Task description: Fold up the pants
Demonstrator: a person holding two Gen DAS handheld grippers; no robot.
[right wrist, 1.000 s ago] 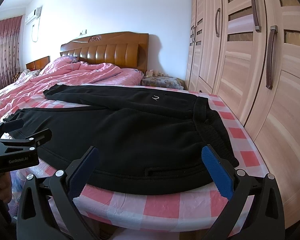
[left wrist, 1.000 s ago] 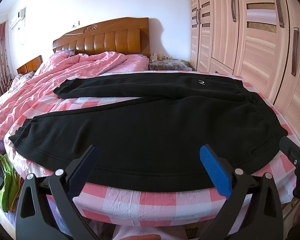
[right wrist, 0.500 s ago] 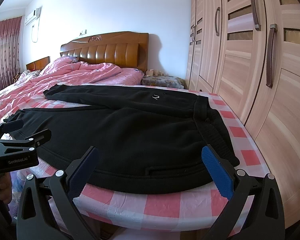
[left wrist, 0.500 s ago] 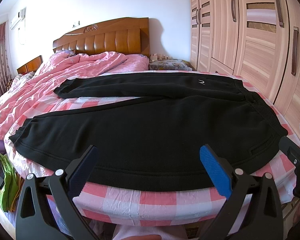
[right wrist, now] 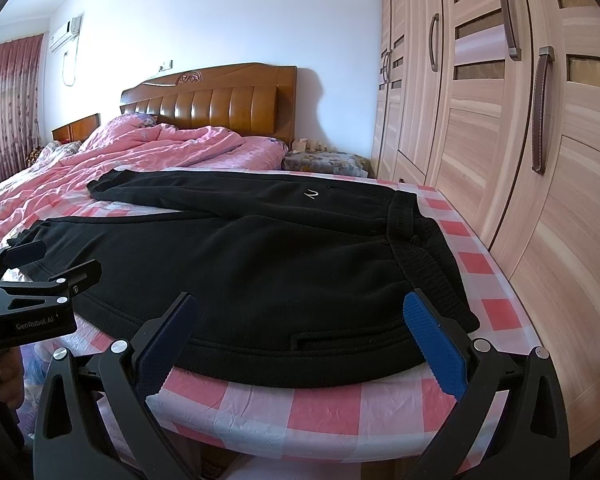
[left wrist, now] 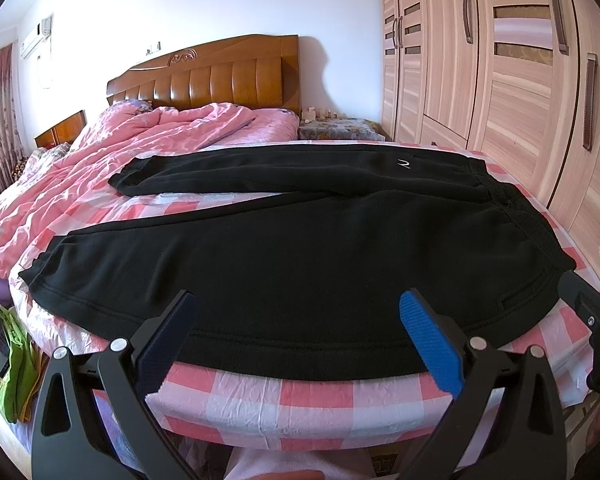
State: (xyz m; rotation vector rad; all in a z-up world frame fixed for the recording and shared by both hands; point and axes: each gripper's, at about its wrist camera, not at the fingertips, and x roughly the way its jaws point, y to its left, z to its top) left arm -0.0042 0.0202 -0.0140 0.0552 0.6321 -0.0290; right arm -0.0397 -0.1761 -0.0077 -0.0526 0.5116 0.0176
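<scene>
Black sweatpants (left wrist: 300, 248) lie flat across the frame's centre on the pink checked bedsheet (left wrist: 284, 404); left gripper (left wrist: 296, 334) and right gripper (right wrist: 298, 332) hover level at the bottom edge, fingers spread wide, holding nothing

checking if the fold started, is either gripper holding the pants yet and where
Nothing is held: the left gripper and right gripper are both open, short of the black pants.

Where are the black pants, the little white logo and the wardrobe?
black pants (left wrist: 300, 256), left wrist view, near leg.
white logo (right wrist: 311, 194), right wrist view, far leg's hip.
wardrobe (right wrist: 480, 140), right wrist view, door panel.
</scene>
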